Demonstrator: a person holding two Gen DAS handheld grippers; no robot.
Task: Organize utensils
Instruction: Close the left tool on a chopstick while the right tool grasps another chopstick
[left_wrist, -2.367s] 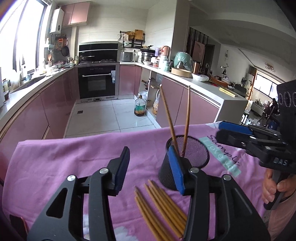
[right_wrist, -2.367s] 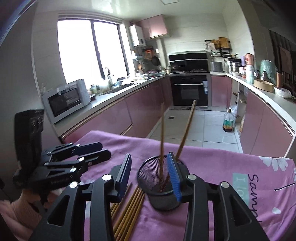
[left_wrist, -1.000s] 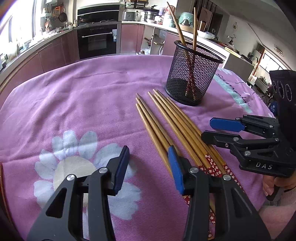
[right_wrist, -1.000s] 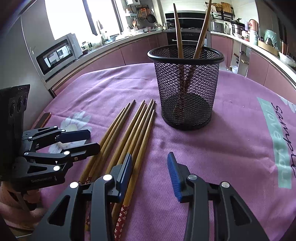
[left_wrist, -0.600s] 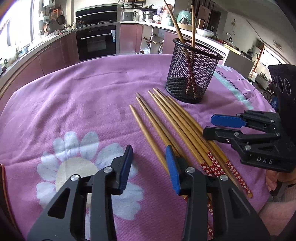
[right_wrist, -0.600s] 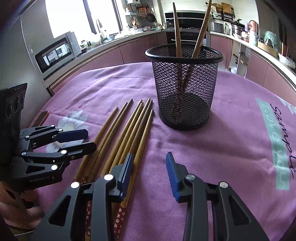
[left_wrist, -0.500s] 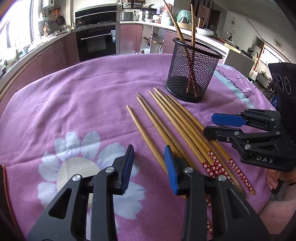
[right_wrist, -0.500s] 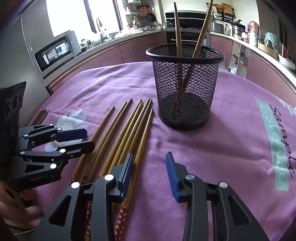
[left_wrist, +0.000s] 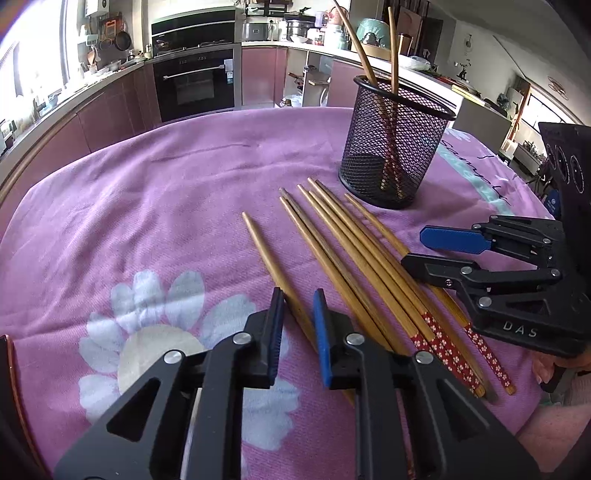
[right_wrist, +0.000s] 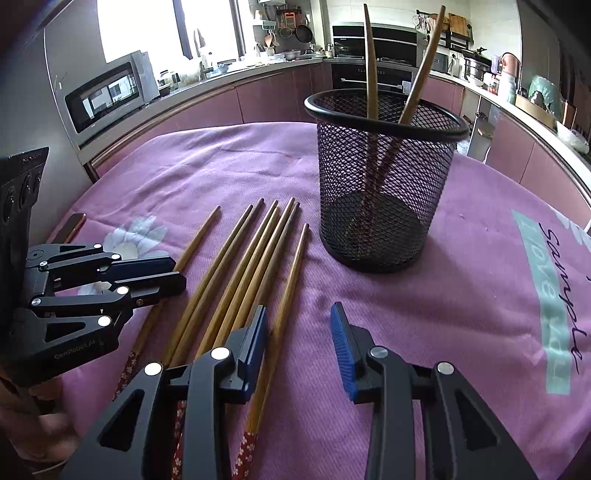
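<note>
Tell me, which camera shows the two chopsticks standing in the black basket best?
The right wrist view: the black mesh basket is close, both standing chopsticks showing from tip to bottom. The left wrist view shows them smaller and farther away.

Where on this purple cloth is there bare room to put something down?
Bare cloth lies left of the single chopstick, and more right of the mesh holder, by the lettering. It is crowded between the chopstick row and both grippers.

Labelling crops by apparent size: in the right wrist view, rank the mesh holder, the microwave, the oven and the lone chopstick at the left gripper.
1. mesh holder
2. lone chopstick, longest but thin
3. microwave
4. oven

Nearness inflates the holder; the farther appliances only look smaller.
</note>
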